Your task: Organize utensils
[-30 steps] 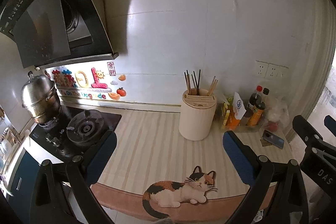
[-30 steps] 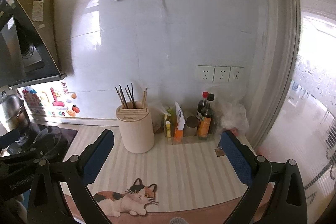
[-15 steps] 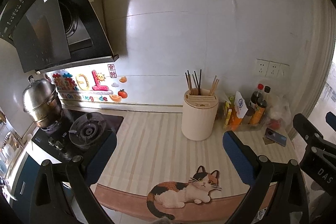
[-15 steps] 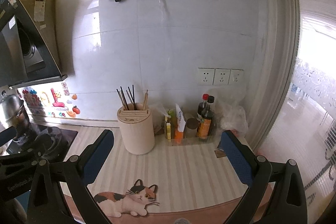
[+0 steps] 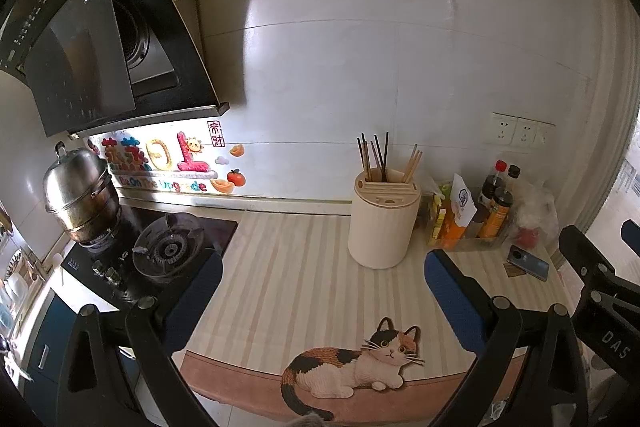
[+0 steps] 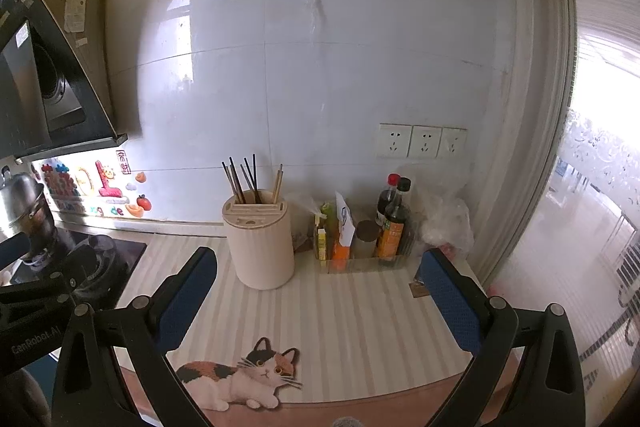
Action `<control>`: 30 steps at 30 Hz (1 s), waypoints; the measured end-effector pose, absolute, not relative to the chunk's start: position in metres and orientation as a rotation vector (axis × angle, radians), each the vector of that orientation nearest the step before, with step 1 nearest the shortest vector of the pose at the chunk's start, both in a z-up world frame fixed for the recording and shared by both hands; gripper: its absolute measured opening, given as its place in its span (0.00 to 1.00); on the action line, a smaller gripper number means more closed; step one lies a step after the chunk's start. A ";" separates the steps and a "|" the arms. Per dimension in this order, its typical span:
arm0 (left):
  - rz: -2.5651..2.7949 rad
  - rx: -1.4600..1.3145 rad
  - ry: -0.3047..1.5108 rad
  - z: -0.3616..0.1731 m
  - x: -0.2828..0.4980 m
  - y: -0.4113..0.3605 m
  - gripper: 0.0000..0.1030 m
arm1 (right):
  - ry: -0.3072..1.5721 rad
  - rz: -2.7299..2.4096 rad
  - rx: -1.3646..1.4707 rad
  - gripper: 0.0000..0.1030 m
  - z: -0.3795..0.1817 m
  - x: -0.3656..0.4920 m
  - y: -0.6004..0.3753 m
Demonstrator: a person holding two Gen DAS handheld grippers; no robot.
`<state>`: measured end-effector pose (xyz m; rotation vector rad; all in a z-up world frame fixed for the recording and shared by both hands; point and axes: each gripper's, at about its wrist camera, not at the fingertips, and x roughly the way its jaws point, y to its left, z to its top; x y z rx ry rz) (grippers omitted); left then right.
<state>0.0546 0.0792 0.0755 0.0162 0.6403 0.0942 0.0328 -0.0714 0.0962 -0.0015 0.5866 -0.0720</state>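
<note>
Both tools hang spread wide above the striped desk (image 5: 288, 267) with nothing between their blue pads: the left tool (image 5: 320, 291) and the right tool (image 6: 320, 287). The cream utensil holder (image 5: 383, 223) stands upright on the desk near the back wall, at about one o'clock of the left tool and eleven o'clock of the right. Dark chopsticks (image 5: 374, 157) and pale wooden chopsticks (image 5: 413, 165) stick up from its rear slots. Sauce bottles (image 6: 394, 223) stand at its three o'clock, a gas burner (image 5: 168, 249) at its nine.
</note>
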 end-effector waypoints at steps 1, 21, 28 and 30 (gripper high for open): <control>0.095 0.017 0.641 0.076 0.055 0.079 1.00 | 0.587 -0.073 -0.002 1.00 0.096 0.033 -0.071; 0.106 0.008 0.660 0.070 0.059 0.084 1.00 | 0.609 -0.064 -0.008 1.00 0.089 0.040 -0.069; 0.108 0.011 0.662 0.070 0.059 0.084 1.00 | 0.608 -0.064 -0.011 1.00 0.088 0.041 -0.070; 0.108 0.009 0.661 0.070 0.060 0.084 1.00 | 0.609 -0.065 -0.012 1.00 0.087 0.041 -0.070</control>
